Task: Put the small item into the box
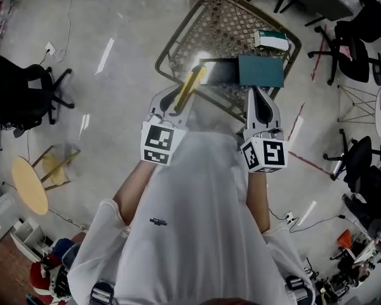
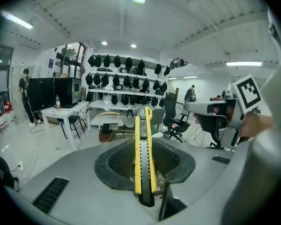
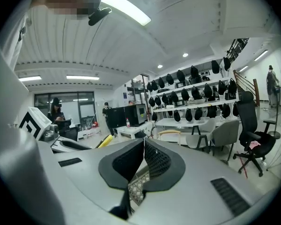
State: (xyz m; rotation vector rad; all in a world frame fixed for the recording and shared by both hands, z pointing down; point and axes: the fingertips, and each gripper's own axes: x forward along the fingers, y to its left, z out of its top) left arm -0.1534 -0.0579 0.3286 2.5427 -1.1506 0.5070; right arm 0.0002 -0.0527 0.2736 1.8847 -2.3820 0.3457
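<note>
A yellow and black utility knife (image 1: 191, 85) is clamped between the jaws of my left gripper (image 1: 178, 100), its tip pointing up over the near edge of the wire mesh table (image 1: 227, 23). In the left gripper view the utility knife (image 2: 143, 153) runs straight along the jaws of the left gripper (image 2: 144, 142). A dark teal box (image 1: 261, 70) lies on the table beside a black open part (image 1: 219, 72). My right gripper (image 1: 258, 95) is held just in front of the teal box. The right gripper (image 3: 144, 156) has its pads touching and nothing between them.
A small white and green carton (image 1: 271, 40) sits at the table's far right. Black office chairs (image 1: 22, 91) stand on the floor to the left and the right. A round wooden stool (image 1: 30, 184) stands at the lower left. Cables trail over the floor.
</note>
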